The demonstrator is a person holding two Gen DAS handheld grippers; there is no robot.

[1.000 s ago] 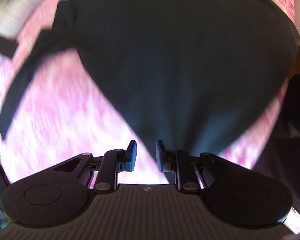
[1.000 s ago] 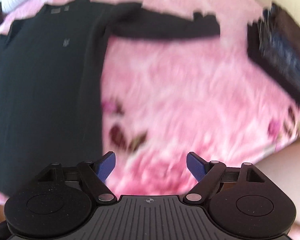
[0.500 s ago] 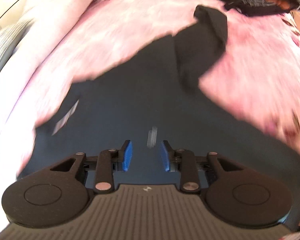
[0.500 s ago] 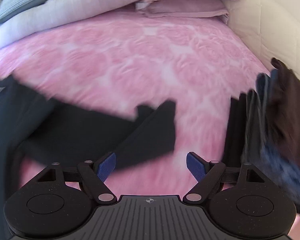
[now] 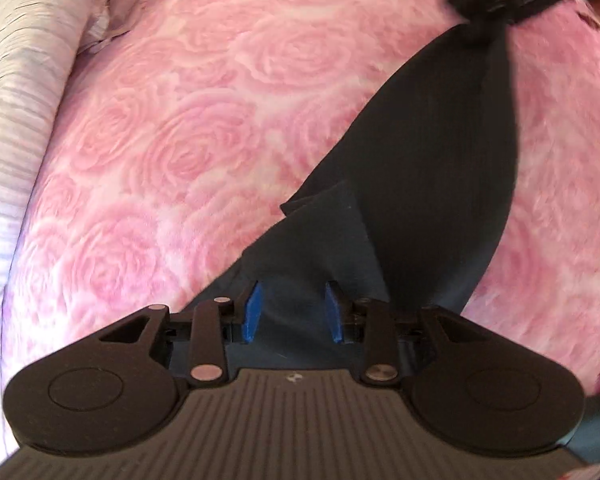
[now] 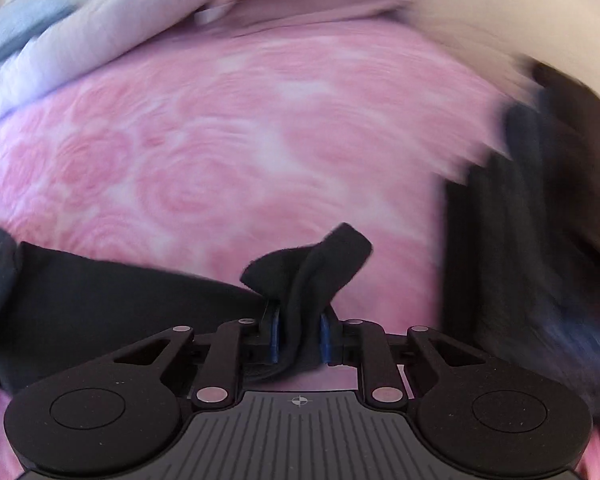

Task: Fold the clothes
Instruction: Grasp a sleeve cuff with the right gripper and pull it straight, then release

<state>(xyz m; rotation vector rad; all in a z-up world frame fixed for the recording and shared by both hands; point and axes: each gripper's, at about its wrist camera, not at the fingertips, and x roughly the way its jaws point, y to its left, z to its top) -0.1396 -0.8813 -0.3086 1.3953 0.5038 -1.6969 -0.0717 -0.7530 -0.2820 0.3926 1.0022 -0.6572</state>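
Observation:
A dark navy long-sleeved shirt (image 5: 428, 168) lies on the pink rose-patterned bedspread (image 5: 188, 128). In the left wrist view one sleeve runs from under my left gripper (image 5: 294, 312) up to the top right, with a small folded flap (image 5: 332, 208) just ahead of the blue pads (image 5: 254, 312). That gripper is open, hovering low over the fabric with nothing pinched. My right gripper (image 6: 300, 332) is shut on the sleeve cuff (image 6: 324, 264), which bunches up above its fingers. The rest of the sleeve (image 6: 112, 296) trails off to the left.
A pile of dark clothes (image 6: 532, 248) sits on the bed to the right of the right gripper, blurred. Pale bedding and pillows (image 6: 112, 40) lie along the far side. A striped light blanket (image 5: 16, 120) borders the bed on the left.
The right gripper, open half a second ago, has closed on the sleeve cuff. The left gripper has swung across the shirt body to the base of the sleeve and stays open.

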